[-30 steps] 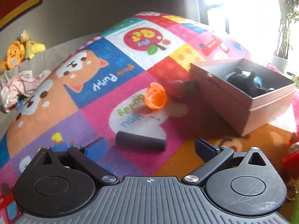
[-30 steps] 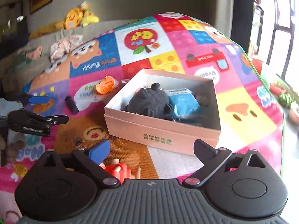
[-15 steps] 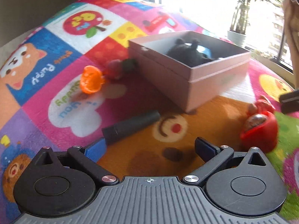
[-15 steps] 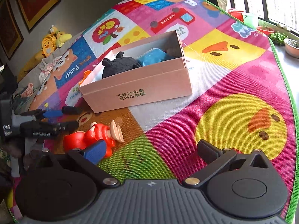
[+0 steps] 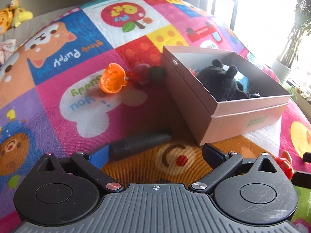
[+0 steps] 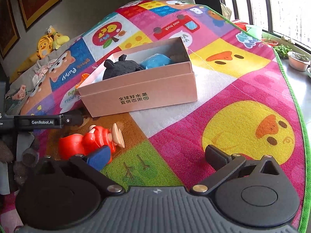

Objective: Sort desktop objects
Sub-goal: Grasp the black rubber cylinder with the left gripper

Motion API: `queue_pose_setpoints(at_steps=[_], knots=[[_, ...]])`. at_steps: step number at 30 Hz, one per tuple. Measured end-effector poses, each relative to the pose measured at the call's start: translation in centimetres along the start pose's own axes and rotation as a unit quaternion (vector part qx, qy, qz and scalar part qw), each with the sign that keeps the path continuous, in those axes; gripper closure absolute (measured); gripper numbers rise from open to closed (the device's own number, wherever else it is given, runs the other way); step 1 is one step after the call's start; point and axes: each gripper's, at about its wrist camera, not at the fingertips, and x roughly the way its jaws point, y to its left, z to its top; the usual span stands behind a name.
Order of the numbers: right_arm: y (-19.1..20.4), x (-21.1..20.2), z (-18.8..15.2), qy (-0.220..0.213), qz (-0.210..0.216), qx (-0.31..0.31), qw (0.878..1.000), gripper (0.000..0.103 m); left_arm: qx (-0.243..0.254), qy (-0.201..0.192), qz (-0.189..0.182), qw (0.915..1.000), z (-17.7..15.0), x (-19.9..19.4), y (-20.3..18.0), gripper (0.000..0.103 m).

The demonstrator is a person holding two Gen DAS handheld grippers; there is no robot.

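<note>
Left wrist view: the left claw point(image 5: 155, 152) is spread wide and empty, low in the frame over the orange bear patch of the play mat point(image 5: 58, 89). A dark cylinder point(image 5: 139, 143) lies on the mat at lower centre, its near end just beside the blue pad of the left finger point(image 5: 100, 154), not between the fingers. Beyond it, at centre left, lie an orange pumpkin-shaped toy point(image 5: 111, 80) and a small red-and-dark toy point(image 5: 147, 73) touching the wall of the pink cardboard box point(image 5: 229, 116). In the box sits a black plush toy point(image 5: 223, 83).

Right wrist view: the right claw point(image 6: 155, 155) is also wide and holding nothing. A red toy figure point(image 6: 87, 142) lies at lower left, partly behind the blue finger pad. The box sits at upper centre with the plush and a blue packet point(image 6: 157, 60) inside.

The step in hand looks like picking the next loose item for the box. For the left, that likely means shifting leftward so the cylinder lies between the fingers, then closing across its width. The right would need to swing left to straddle the figure.
</note>
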Motion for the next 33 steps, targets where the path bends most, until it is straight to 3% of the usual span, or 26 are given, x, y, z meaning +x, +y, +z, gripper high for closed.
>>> queue_pose_setpoints(at_steps=[11,13,17,24,31,33], knots=[[0.5,0.2,0.0,0.004,-0.015,-0.009,1.0,0.0,0.054,-0.021,0.1,0.9933,-0.3,0.3,1.9,0.001],[0.3,0.2,0.0,0.002,-0.012,0.0,1.0,0.0,0.043,-0.018,0.084,0.9954,-0.3,0.0,2.4,0.001],[0.0,0.1,0.0,-0.002,-0.007,0.01,1.0,0.0,0.002,0.003,0.011,0.9999,-0.3,-0.2,1.9,0.001],[0.2,0.0,-0.1,-0.002,-0.009,0.004,1.0,0.0,-0.032,-0.014,0.053,0.998,1.1,1.8,1.2,0.001],[0.5,0.1,-0.1,0.0,-0.016,-0.003,1.0,0.0,-0.012,-0.025,0.059,0.9979,2.2,3.1,1.0,0.002],[0.6,0.2,-0.1,0.0,-0.018,-0.005,1.0,0.0,0.001,-0.02,0.059,0.998,2.3,3.4,0.5,0.012]])
